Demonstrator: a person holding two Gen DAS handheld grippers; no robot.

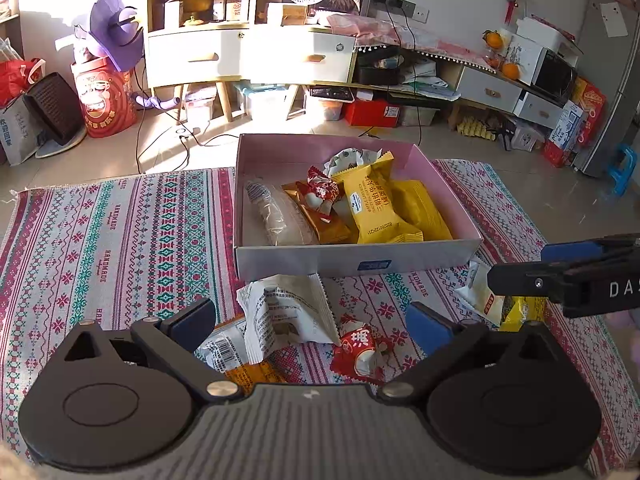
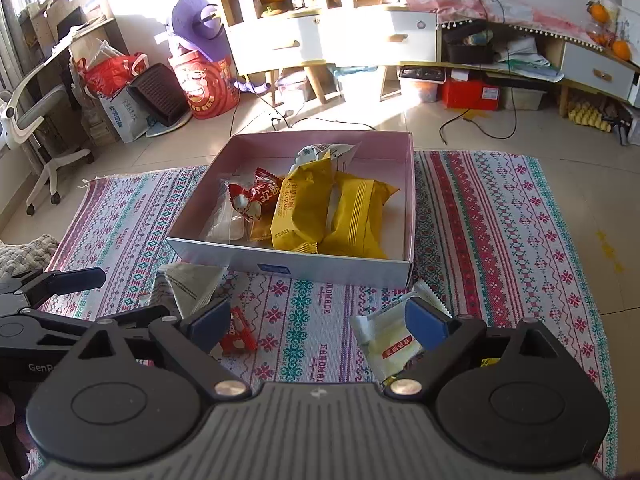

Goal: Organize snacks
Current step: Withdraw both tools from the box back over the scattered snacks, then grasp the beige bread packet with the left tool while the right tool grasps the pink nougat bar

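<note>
Pink box (image 1: 356,266) holding yellow snack packs (image 1: 374,208), loose snacks (image 1: 288,316) in front

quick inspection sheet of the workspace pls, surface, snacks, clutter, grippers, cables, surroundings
surface: patterned cloth spread on a tiled floor.
job's things: pink box holding yellow packets, a red candy and a clear packet; still loose on the cloth in front of it are a white wrapper, a red candy, an orange-edged packet and a white-yellow packet.
clutter: nothing seen on the cloth besides snacks.
grippers: left hand-held gripper open, nothing between its pads; right hand-held gripper open, empty.
cables: black cords on the floor behind the box.
surroundings: white cabinet, purple fan, office chair, red bags.
</note>
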